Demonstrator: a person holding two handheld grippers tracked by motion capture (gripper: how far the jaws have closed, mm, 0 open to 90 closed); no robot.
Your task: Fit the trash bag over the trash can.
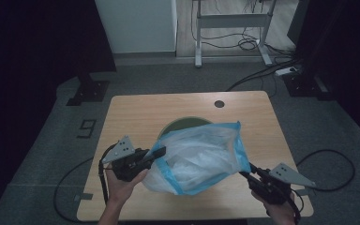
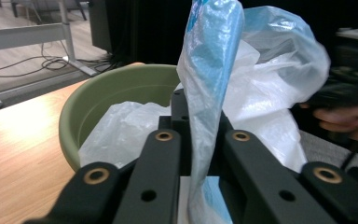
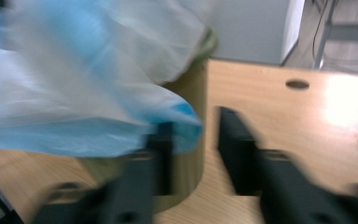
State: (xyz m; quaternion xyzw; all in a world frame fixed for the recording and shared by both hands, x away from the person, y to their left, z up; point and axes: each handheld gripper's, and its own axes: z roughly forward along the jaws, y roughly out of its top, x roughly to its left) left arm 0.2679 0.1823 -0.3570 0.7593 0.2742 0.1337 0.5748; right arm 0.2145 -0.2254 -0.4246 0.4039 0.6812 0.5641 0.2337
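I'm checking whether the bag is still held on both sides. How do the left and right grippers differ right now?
The left gripper has its jaws shut on the blue-edged clear plastic bag; the right gripper stands open, with a plain gap between its jaws, and the bag's blue corner lies against one jaw unpinched. The left gripper view is sharp; the right gripper view is blurred. Both sit beside the green round basin.

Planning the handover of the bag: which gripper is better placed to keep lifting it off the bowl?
Left. The left gripper is shut on the plastic bag; the right gripper's jaws stand apart beside the bag's corner.
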